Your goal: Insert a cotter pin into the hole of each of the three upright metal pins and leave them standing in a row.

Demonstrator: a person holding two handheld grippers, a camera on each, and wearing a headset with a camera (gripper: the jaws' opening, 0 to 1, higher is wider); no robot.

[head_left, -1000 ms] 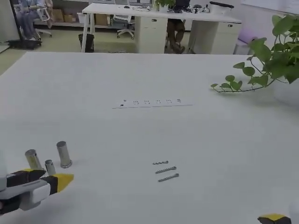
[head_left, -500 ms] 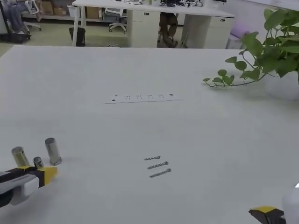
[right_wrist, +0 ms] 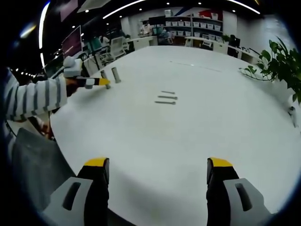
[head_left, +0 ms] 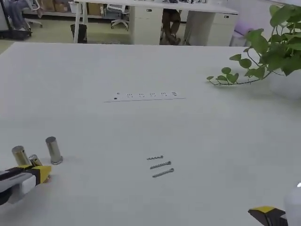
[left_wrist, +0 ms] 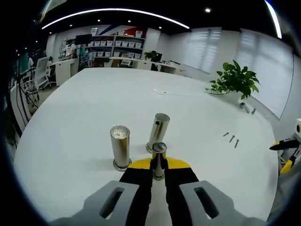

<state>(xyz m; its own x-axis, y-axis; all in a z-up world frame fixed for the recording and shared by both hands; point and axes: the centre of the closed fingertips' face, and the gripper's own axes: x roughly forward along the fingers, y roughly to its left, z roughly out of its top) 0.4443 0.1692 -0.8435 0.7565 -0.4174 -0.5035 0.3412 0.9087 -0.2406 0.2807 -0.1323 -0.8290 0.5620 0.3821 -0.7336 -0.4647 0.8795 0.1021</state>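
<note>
**A:** Which step is in hand?

**B:** The first one, I judge. The left gripper (left_wrist: 159,165) has its jaws clamped low on the short pin (left_wrist: 159,154), at 8 o'clock on the tabletop (head_left: 150,127). The three cotters (head_left: 161,165) lie loose in a stack near 6 o'clock, so nothing looks inserted yet. The holes are too small to make out.

**A:** And the other hand?

**B:** The right gripper (right_wrist: 157,165) hangs at 5 o'clock with its jaws wide apart and nothing in them.

**A:** So what does the next move call for?

**B:** Probably the right gripper goes toward its 11 o'clock to pinch one cotter. They lie flat and thin, so it needs a low approach and a fine close. The cotter then has to line up with the hole in the short pin while the left gripper steadies it.

**A:** Any crowding?

**B:** Around the short pin, yes. From the left gripper view, one tall pin (left_wrist: 120,145) stands at its 10 o'clock and another (left_wrist: 160,131) just behind at 12, both easy to knock over. Between pins and cotters the tabletop is open. The power strip (head_left: 146,96) at 12 o'clock and the plant (head_left: 273,44) at 2 are well apart. Both grippers sit near the tabletop's 6 o'clock edge.
</note>
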